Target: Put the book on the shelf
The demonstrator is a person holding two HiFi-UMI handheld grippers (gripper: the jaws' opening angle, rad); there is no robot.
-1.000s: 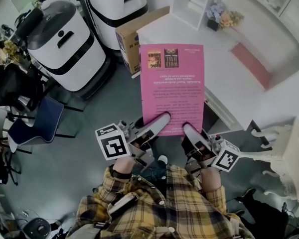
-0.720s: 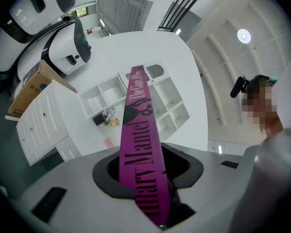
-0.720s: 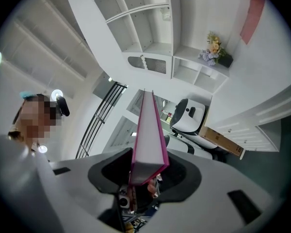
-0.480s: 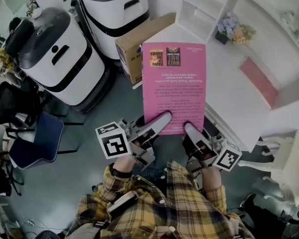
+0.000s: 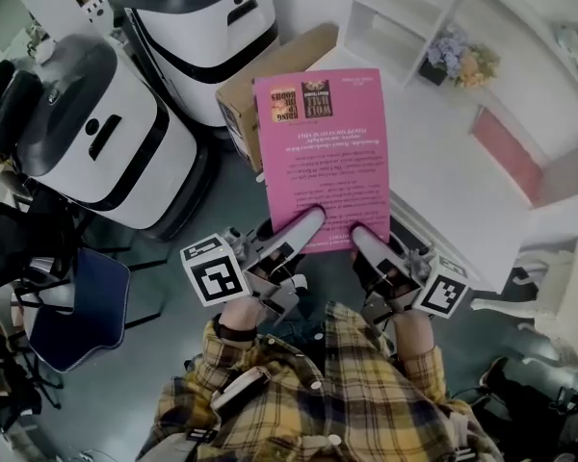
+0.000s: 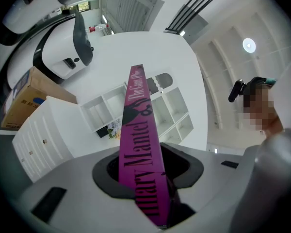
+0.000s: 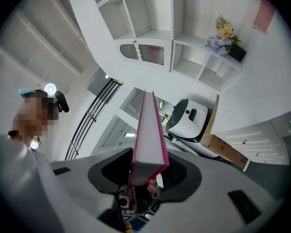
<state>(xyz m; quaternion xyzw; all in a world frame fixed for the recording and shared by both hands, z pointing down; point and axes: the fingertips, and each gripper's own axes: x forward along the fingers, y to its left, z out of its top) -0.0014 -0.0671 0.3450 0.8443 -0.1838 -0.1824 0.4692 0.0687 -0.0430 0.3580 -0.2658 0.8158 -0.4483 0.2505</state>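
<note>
A pink book (image 5: 326,157) with black print on its cover is held up in the air in front of the person, its near edge in both grippers. My left gripper (image 5: 303,227) is shut on the near left corner, my right gripper (image 5: 366,243) on the near right corner. In the left gripper view the magenta spine (image 6: 140,144) with black lettering runs up from between the jaws of the left gripper (image 6: 145,178). In the right gripper view the white page edge (image 7: 149,140) sits clamped in the right gripper (image 7: 148,171). The white shelf unit (image 5: 405,17) stands beyond the book's far end.
A vase of flowers (image 5: 459,58) stands in one shelf compartment. A cardboard box (image 5: 270,65) sits on the floor left of the shelf, beside two large white-and-black machines (image 5: 96,142) (image 5: 197,27). A blue chair (image 5: 77,306) is at the lower left. A white cabinet (image 5: 462,191) lies to the right.
The book's far end has leaned a little to the left in the head view, and the view itself has shifted. Both grippers keep the same hold.
</note>
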